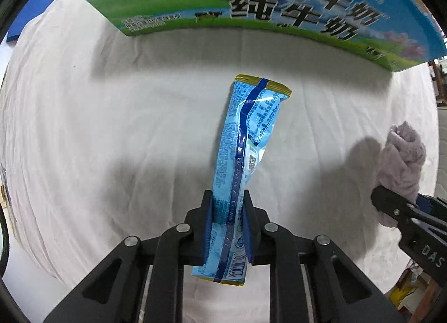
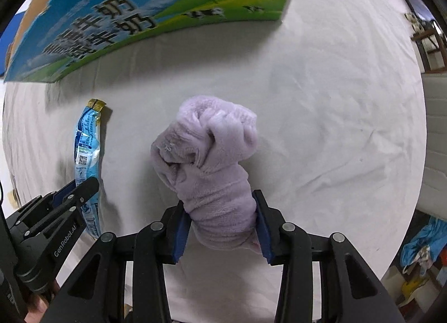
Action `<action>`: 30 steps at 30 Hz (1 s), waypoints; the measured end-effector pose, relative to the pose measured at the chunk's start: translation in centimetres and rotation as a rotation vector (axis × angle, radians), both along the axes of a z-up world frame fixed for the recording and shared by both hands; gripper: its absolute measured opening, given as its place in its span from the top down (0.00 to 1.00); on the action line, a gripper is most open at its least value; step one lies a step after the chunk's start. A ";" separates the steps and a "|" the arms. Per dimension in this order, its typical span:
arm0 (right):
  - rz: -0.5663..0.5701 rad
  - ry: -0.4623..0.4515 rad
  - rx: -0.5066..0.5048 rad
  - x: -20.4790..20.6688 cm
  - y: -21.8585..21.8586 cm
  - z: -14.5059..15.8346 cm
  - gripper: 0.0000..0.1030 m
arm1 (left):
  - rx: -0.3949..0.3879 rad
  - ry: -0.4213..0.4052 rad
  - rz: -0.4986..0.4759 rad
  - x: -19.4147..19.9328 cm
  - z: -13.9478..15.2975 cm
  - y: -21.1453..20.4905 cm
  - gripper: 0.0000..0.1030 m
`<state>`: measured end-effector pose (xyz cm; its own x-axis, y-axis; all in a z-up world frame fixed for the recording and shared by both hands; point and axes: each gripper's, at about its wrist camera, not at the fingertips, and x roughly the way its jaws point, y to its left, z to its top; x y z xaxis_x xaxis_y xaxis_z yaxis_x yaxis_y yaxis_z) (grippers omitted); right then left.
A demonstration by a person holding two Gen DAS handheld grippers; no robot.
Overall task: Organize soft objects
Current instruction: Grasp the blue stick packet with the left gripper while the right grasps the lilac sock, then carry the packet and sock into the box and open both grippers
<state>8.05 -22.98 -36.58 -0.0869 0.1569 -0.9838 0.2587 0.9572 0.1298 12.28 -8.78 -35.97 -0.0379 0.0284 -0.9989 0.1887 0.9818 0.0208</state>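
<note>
1. Left wrist view: the left gripper (image 1: 227,205) is clenched on a light-blue snack packet (image 1: 245,138), its blue pads pinching the lower part while the gold-edged top points toward 12 o'clock, raised over the white sheet (image 1: 111,127).
2. At 12 o'clock a printed milk carton box (image 1: 251,4) stands on the sheet; only its outer side shows, so I cannot tell what it holds.
3. At 3 o'clock the right gripper (image 1: 396,205) grasps a lilac plush towel (image 1: 402,161).
4. Right wrist view: the right gripper (image 2: 220,211) squeezes the rolled lilac plush towel (image 2: 212,161) between both pads, the bundle bulging toward 12 o'clock above the white sheet (image 2: 335,113).
5. At 9 o'clock the left gripper (image 2: 75,191) holds the light-blue snack packet (image 2: 86,141).
6. From 10 to 12 o'clock the milk carton box (image 2: 139,15) shows its printed wall; its inside is hidden.
</note>
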 end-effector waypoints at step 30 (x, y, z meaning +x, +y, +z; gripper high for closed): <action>0.035 -0.314 0.099 7.6 -2.8 17.1 0.59 | -0.272 -0.276 0.025 8.4 17.7 0.7 0.85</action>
<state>15.67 -25.81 -19.44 0.2110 0.2555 -0.9435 0.1582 0.9436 0.2909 20.67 -8.04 -18.24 0.2361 -0.2366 -0.9425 0.1886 0.9626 -0.1945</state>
